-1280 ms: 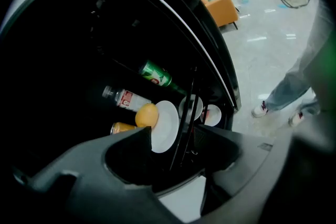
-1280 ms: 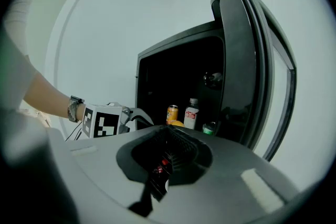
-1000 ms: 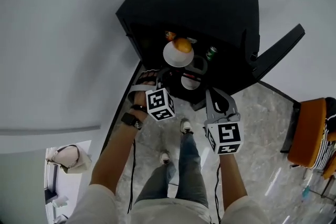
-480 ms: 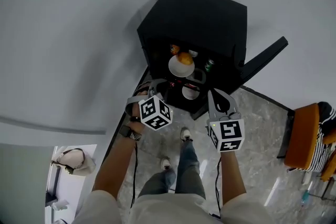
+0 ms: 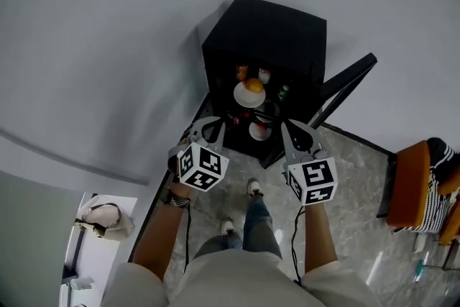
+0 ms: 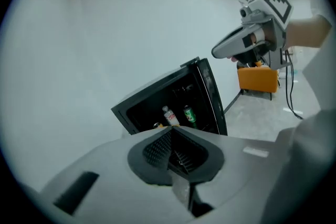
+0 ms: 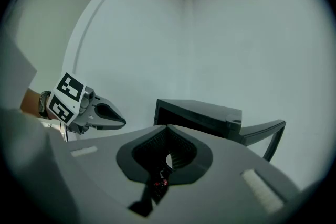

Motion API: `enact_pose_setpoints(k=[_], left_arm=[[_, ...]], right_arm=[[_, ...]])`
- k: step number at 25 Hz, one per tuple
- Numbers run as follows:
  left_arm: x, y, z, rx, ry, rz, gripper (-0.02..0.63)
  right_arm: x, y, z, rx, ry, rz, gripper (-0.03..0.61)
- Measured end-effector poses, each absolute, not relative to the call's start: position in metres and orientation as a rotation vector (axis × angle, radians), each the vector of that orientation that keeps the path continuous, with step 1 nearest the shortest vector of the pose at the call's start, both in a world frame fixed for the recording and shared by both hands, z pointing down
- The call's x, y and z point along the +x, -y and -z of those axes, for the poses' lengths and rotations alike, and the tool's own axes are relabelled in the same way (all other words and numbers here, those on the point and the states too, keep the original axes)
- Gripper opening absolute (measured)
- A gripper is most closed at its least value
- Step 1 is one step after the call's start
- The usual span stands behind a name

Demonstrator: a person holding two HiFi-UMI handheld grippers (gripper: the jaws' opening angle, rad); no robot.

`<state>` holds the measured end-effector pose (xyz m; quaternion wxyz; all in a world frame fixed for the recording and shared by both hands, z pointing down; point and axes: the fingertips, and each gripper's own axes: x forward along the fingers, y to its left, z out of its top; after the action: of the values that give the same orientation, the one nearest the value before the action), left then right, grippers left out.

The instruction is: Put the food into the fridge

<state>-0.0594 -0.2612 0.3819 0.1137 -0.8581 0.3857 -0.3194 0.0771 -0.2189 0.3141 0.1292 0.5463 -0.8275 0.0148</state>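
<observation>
A beige handbag [image 5: 102, 216] lies at the far left on a pale patch of floor. The left gripper [image 5: 207, 127] is held in the air in front of the black mini fridge [image 5: 267, 31]. Its jaws are clenched tip to tip with nothing between them. Inside the fridge, a white plate [image 5: 244, 96] carrying a round orange food item [image 5: 253, 85] sits on an upper shelf. A white bowl [image 5: 259, 131] sits lower, close to the front edge. In the left gripper view, a clear bottle [image 6: 168, 115] and a green can [image 6: 189, 114] stand side by side on a shelf. The fridge door [image 5: 346, 80] hangs wide open to the right. The right gripper [image 5: 295, 134] is level with the left gripper, and its jaws are likewise closed and empty. An orange chair [image 5: 406, 183] stands at the far right on the grey marbled floor [image 5: 352, 176].
</observation>
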Motion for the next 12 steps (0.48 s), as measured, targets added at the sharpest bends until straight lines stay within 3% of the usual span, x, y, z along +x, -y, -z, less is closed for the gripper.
enact_pose_setpoints(k=[12], left_arm=[[-0.092,0.192,-0.305,-2.562,-1.261,0.684,0.005]], right_arm=[[0.053,0.145,-0.259,1.580,2.426,0.060,0.008]])
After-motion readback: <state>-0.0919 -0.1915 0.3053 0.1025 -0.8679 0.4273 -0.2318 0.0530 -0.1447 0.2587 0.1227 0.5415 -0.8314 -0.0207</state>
